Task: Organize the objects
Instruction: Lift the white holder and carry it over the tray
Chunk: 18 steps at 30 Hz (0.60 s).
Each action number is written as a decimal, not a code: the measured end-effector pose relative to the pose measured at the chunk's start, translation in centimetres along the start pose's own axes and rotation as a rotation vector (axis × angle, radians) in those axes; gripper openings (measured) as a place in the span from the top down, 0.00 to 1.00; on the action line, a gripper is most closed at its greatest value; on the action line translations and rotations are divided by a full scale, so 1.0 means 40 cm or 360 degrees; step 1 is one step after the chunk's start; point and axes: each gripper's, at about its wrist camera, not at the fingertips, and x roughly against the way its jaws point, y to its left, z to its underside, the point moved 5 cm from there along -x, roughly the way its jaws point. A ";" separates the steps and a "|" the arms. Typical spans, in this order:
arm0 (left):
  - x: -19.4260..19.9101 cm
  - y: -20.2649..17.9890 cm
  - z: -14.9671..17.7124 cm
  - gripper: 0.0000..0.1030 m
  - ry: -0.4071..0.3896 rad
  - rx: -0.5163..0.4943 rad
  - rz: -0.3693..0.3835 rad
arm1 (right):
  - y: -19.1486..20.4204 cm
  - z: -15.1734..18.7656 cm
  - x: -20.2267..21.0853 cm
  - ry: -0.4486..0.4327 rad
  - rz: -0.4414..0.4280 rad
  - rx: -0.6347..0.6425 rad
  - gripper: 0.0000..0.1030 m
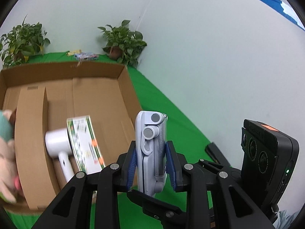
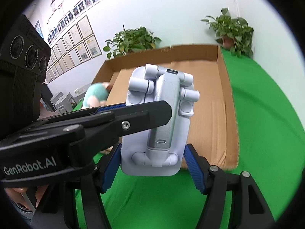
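A folded white and silver phone stand is gripped edge-on between the blue pads of my left gripper. The same stand fills the right wrist view, its lower sides between the blue pads of my right gripper, with the left gripper's finger across its front. Both grippers hold it in the air in front of an open cardboard box. Inside the box lie a white hair dryer, a green printed carton and a plush toy.
The box sits on a green cloth. Two potted plants stand behind it against the wall. A small colourful packet lies behind the box. The right gripper's camera unit is close on the right.
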 end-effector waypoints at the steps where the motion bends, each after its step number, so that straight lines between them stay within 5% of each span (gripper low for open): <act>1: -0.003 0.002 -0.017 0.75 -0.0007 -0.0002 0.0005 | -0.003 -0.017 -0.001 -0.0011 0.0004 0.0007 0.37; 9: -0.104 0.080 -0.118 0.75 0.0061 0.0129 0.0024 | -0.056 -0.121 -0.074 0.0035 -0.0037 0.0021 0.37; 18: -0.273 0.195 -0.021 0.75 0.0253 0.0319 -0.0020 | -0.130 -0.054 -0.217 0.0254 -0.0109 -0.0074 0.37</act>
